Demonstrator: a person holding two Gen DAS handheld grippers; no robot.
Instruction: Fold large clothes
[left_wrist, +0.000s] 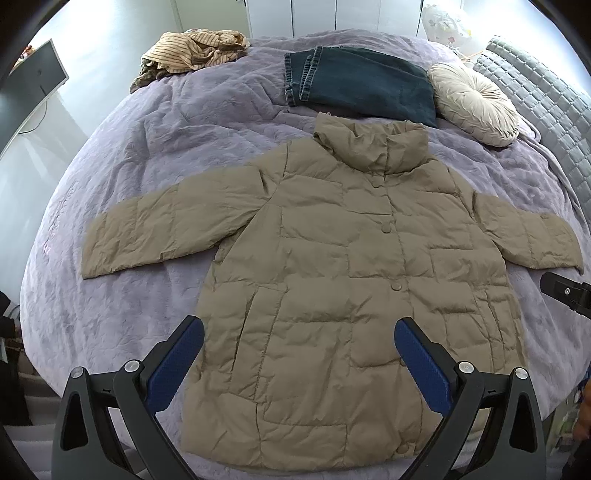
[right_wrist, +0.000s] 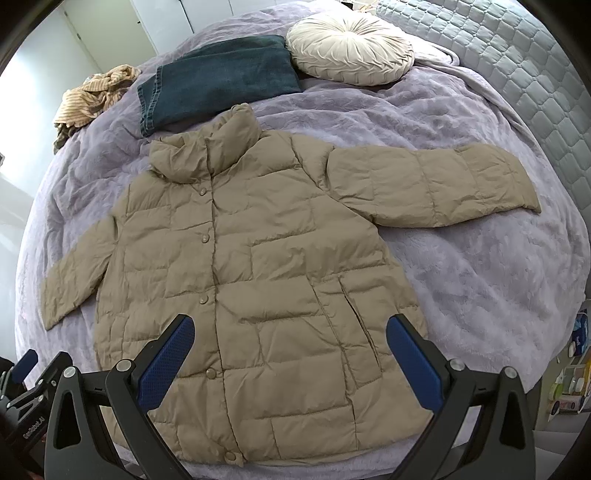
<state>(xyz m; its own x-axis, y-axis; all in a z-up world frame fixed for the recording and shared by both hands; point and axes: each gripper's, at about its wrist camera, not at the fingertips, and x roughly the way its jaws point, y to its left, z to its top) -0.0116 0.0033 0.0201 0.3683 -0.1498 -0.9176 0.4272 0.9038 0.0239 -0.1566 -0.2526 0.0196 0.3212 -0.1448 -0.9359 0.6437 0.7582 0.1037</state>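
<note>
A tan quilted puffer jacket (left_wrist: 332, 266) lies flat and buttoned on the lilac bedspread (left_wrist: 155, 155), collar away from me, both sleeves spread out to the sides. It also shows in the right wrist view (right_wrist: 258, 266). My left gripper (left_wrist: 299, 334) is open and empty, above the jacket's lower hem area. My right gripper (right_wrist: 290, 332) is open and empty, above the jacket's lower right part. The right gripper's edge shows at the right of the left wrist view (left_wrist: 565, 293); the left gripper shows at the lower left of the right wrist view (right_wrist: 26, 376).
Folded dark jeans (left_wrist: 354, 83) lie beyond the collar. A round cream cushion (left_wrist: 476, 101) sits to their right, a crumpled striped garment (left_wrist: 192, 51) at the far left. A grey quilted headboard (right_wrist: 517, 74) is on the right. The bedspread (right_wrist: 480, 277) ends near me.
</note>
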